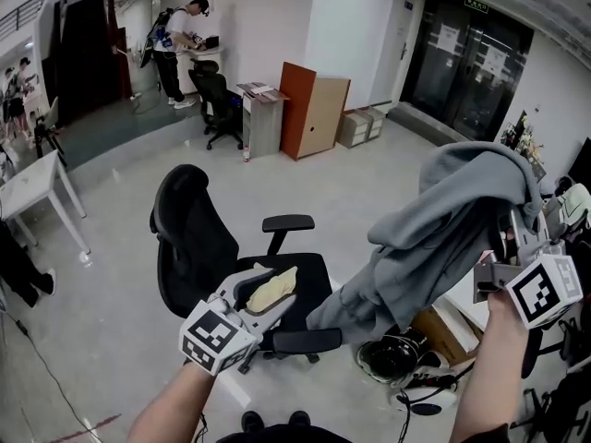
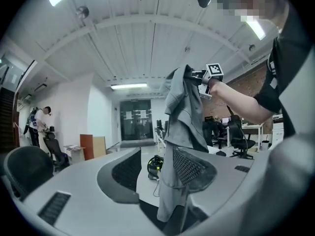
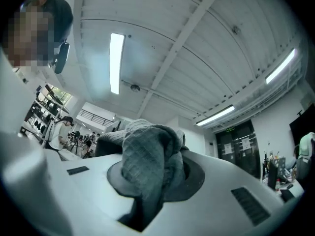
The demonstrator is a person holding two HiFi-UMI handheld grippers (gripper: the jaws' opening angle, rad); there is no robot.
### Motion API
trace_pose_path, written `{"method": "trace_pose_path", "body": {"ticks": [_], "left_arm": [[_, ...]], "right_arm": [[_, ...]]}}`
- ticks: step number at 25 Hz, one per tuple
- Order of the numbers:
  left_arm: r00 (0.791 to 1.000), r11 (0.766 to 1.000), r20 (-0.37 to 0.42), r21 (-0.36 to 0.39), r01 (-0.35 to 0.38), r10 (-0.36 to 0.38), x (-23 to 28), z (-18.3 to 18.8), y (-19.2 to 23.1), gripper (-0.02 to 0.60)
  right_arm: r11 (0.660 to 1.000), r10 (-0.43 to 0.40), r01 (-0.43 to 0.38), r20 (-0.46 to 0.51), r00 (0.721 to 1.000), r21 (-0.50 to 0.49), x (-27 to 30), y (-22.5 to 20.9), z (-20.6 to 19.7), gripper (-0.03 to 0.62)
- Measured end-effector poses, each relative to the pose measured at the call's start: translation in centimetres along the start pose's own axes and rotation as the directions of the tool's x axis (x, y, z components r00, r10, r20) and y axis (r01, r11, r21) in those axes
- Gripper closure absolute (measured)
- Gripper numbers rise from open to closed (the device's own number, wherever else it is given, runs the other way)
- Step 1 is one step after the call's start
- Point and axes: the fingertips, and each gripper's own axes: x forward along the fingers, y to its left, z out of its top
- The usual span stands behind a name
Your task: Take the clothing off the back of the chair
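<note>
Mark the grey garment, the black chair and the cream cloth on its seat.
grey garment [image 1: 452, 215]: head view, middle of the hanging fabric.
black chair [image 1: 189, 238]: head view, on its backrest.
cream cloth [image 1: 274, 289]: head view, its centre.

clothing [image 1: 443, 238] right of chair [image 1: 189, 238], cabinet [image 1: 314, 109] behind

The hoodie [image 1: 443, 238] is soft matt grey cloth with a knitted texture, the chair [image 1: 189, 238] is matt black fabric and plastic, and the floor [image 1: 111, 293] is smooth and glossy.
</note>
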Motion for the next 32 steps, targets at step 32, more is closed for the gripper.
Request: {"method": "trace_pose_path", "body": {"ticks": [32], "left_arm": [[0.91, 0.913, -0.073, -0.038, 0.405, -0.407, 3.5, -7.3, -15.6, 0.228]], "right_arm": [[0.987, 0.095, -0.086, -0.057, 0.994, 0.133, -7.2, 10.2, -0.2, 0.526]]}}
